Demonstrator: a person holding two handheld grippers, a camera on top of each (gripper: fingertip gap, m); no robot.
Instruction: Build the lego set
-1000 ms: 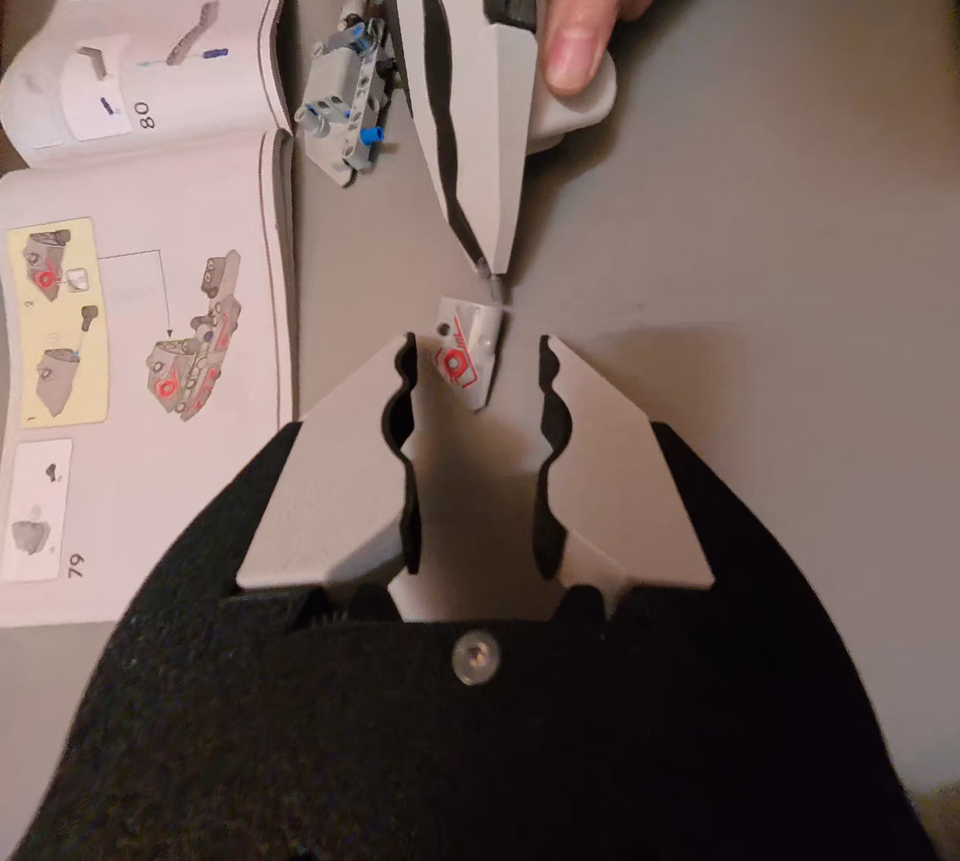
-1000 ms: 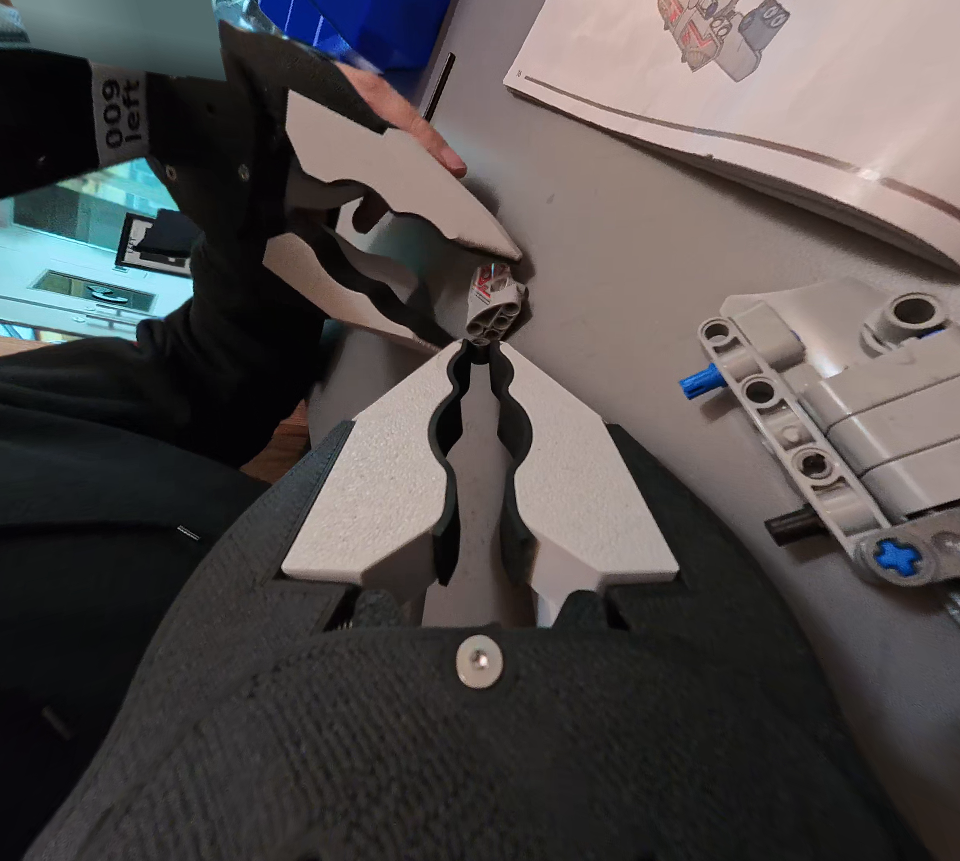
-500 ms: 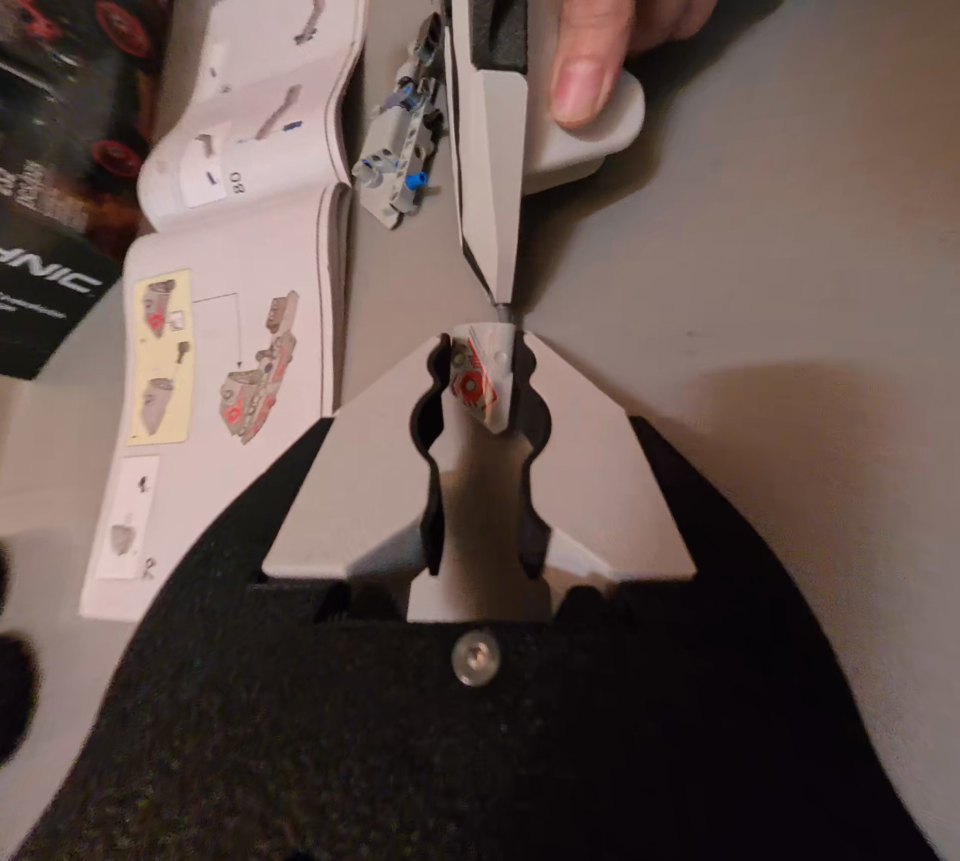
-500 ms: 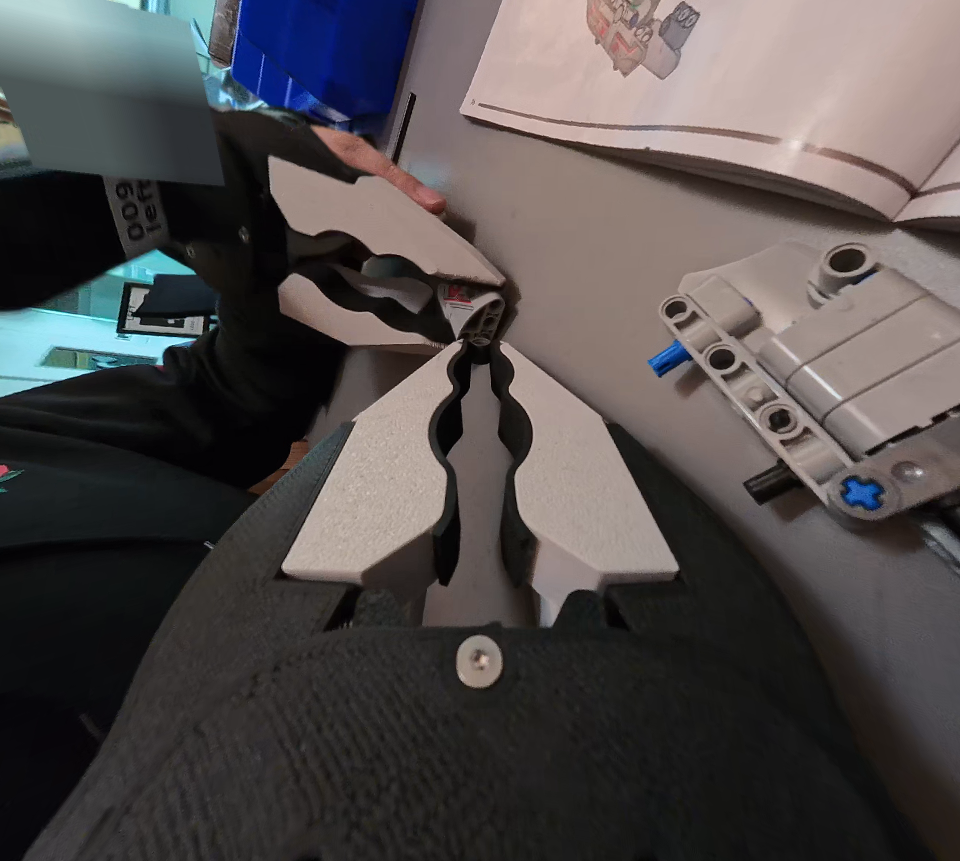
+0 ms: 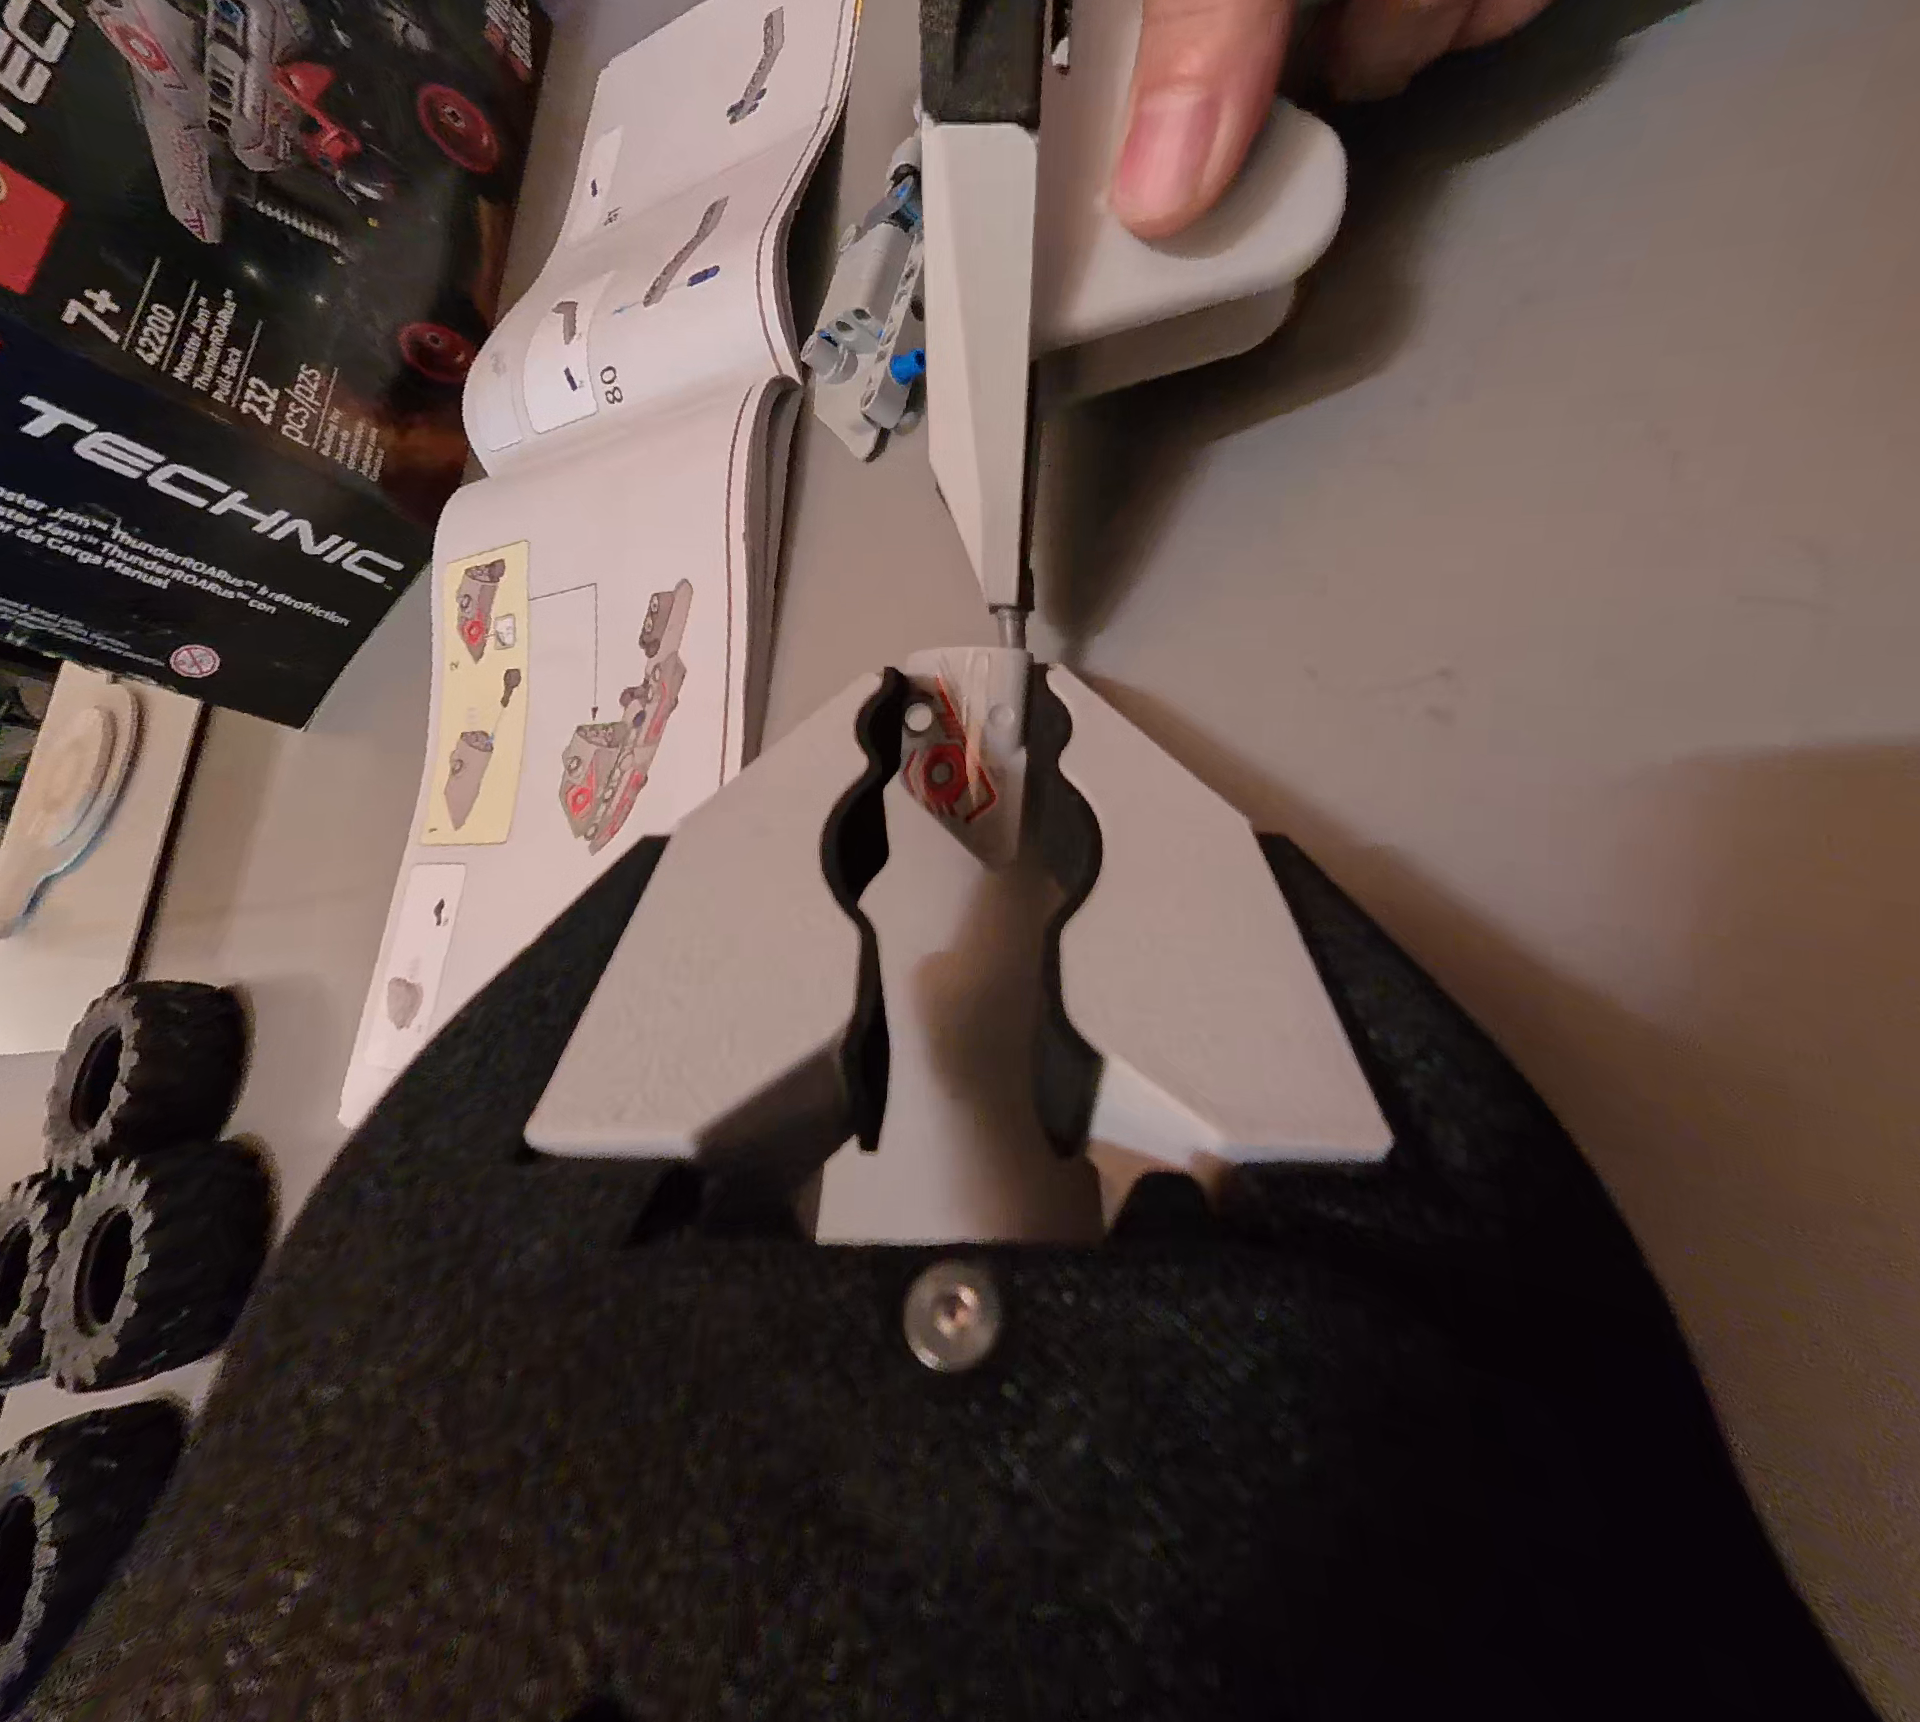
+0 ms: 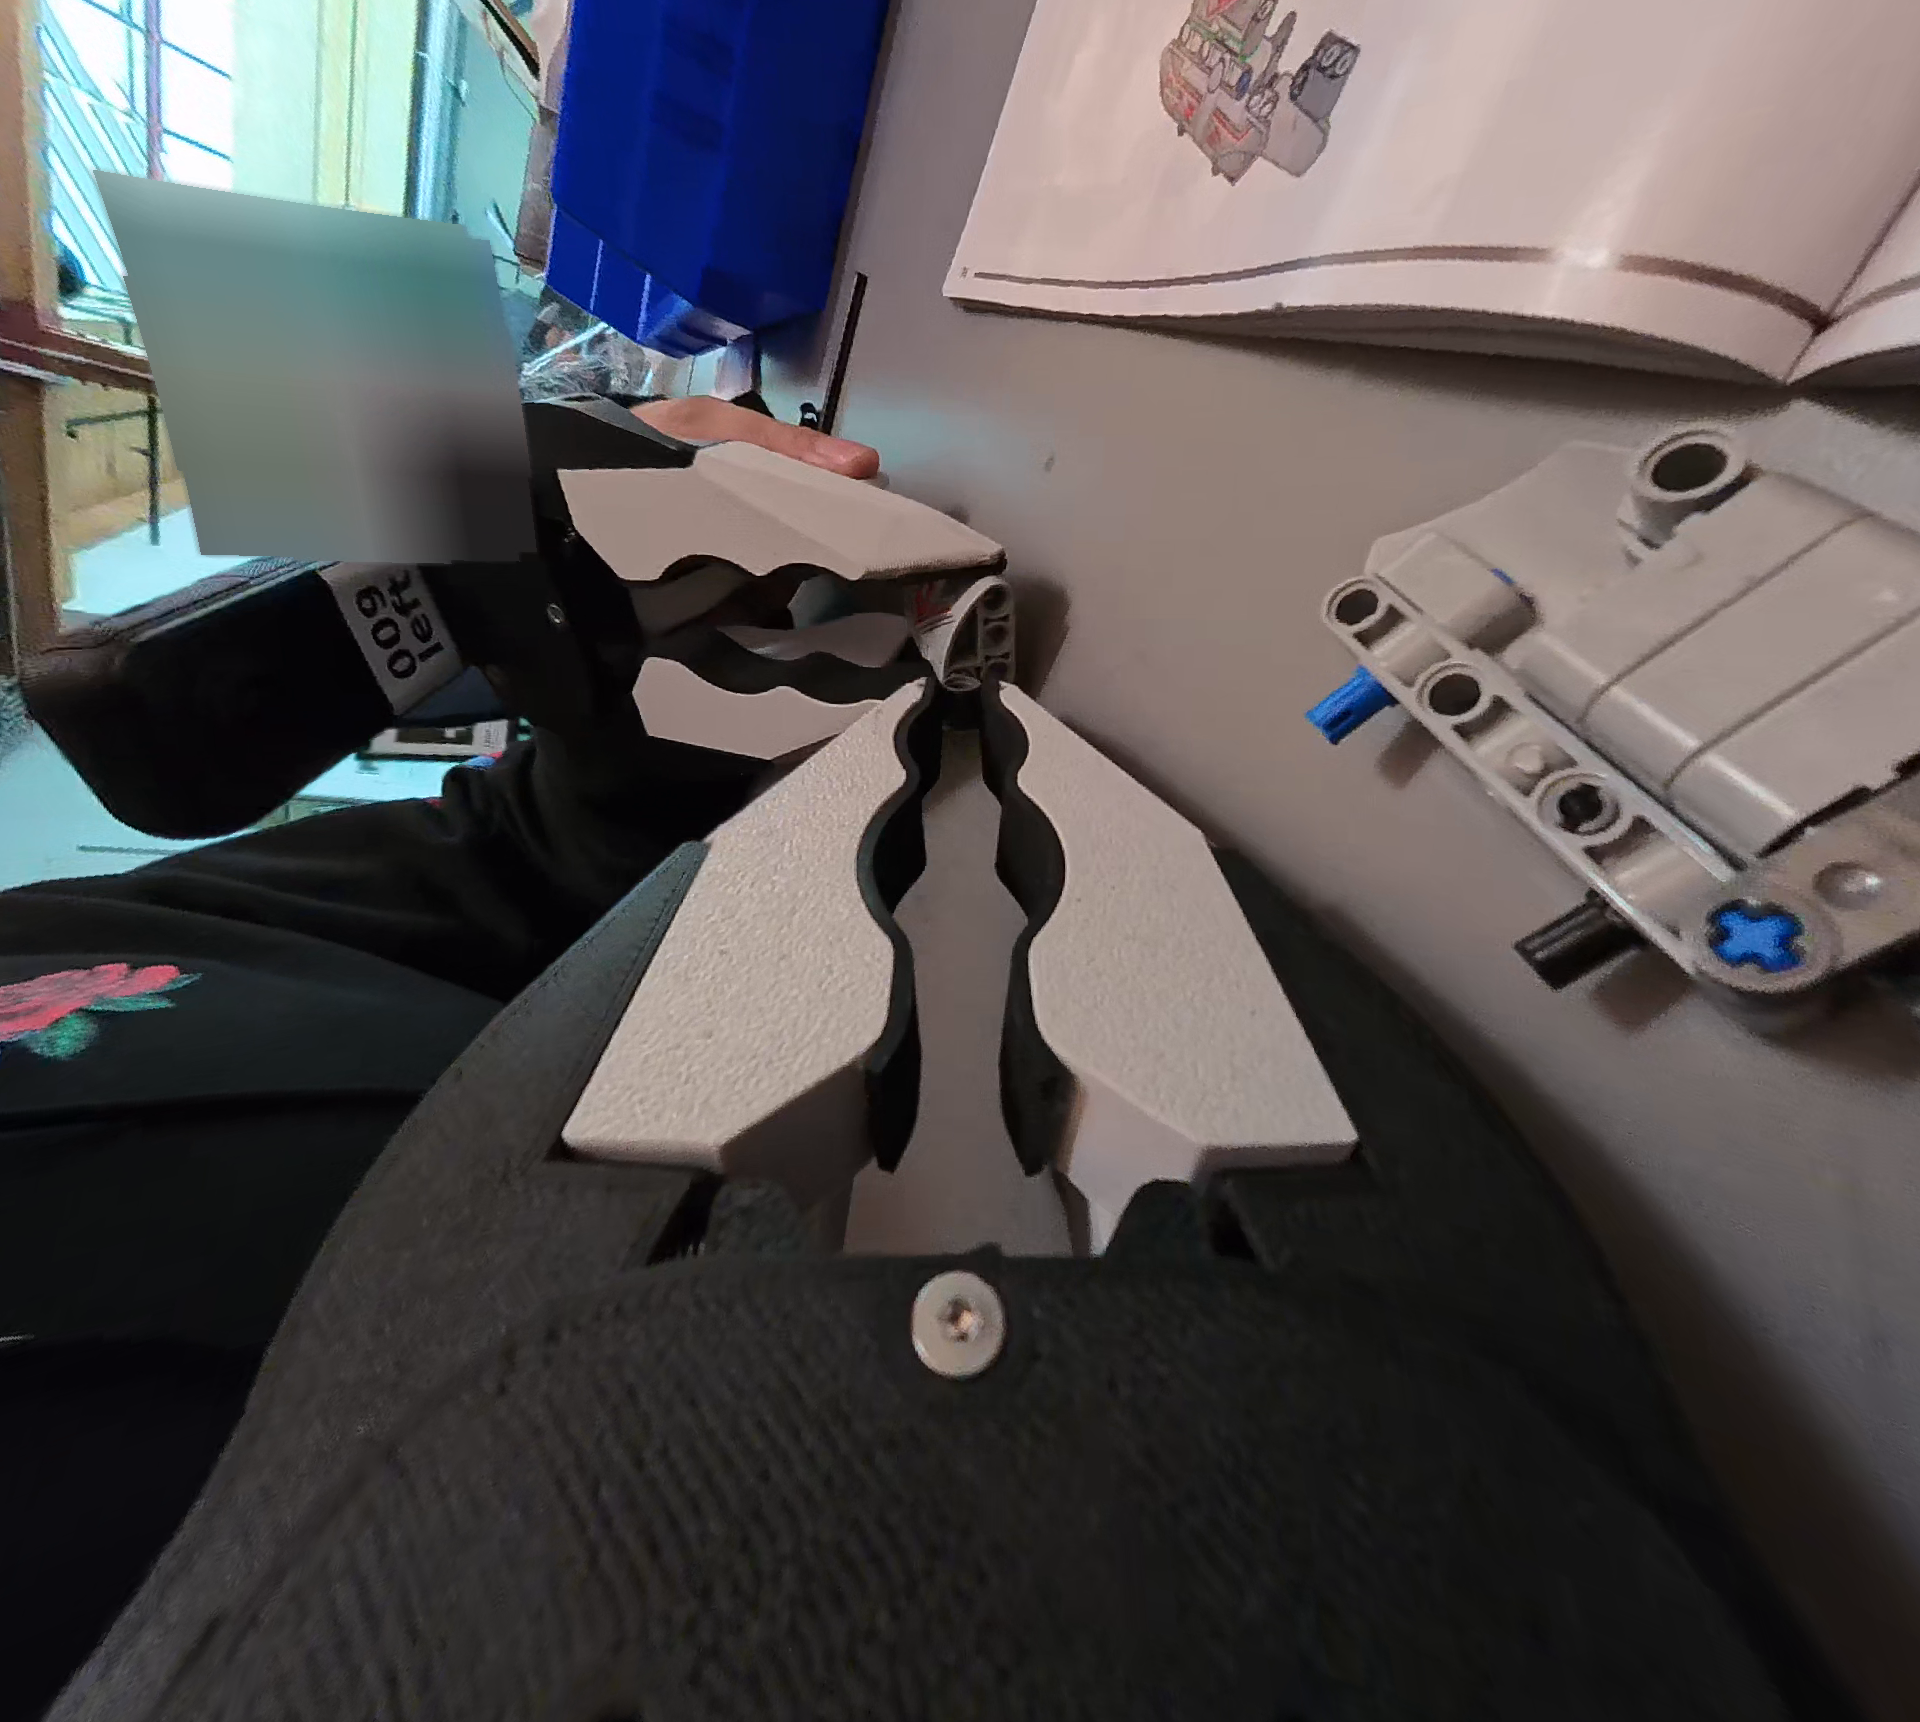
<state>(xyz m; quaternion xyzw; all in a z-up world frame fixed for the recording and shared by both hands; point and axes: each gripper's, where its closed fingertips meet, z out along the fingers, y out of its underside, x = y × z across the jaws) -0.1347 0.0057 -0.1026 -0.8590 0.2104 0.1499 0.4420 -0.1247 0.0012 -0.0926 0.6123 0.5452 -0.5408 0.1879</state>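
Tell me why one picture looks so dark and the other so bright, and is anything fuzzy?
Left wrist view: dim and warm, with the left gripper casting a broad soft shadow over the grey table; the black tyres at the edge look smeared and stretched. Right wrist view: daylight from the window washes that corner out, and the grey assembly is slightly soft.

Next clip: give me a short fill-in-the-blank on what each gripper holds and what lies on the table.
1. The left gripper is shut on a small grey panel with ____ markings.
2. The right gripper pinches a thin grey ____ at its tips.
3. The instruction booklet lies ____ on the table.
4. Beside the booklet sits a grey assembly with ____ pins.

Missing: red; pin; open; blue
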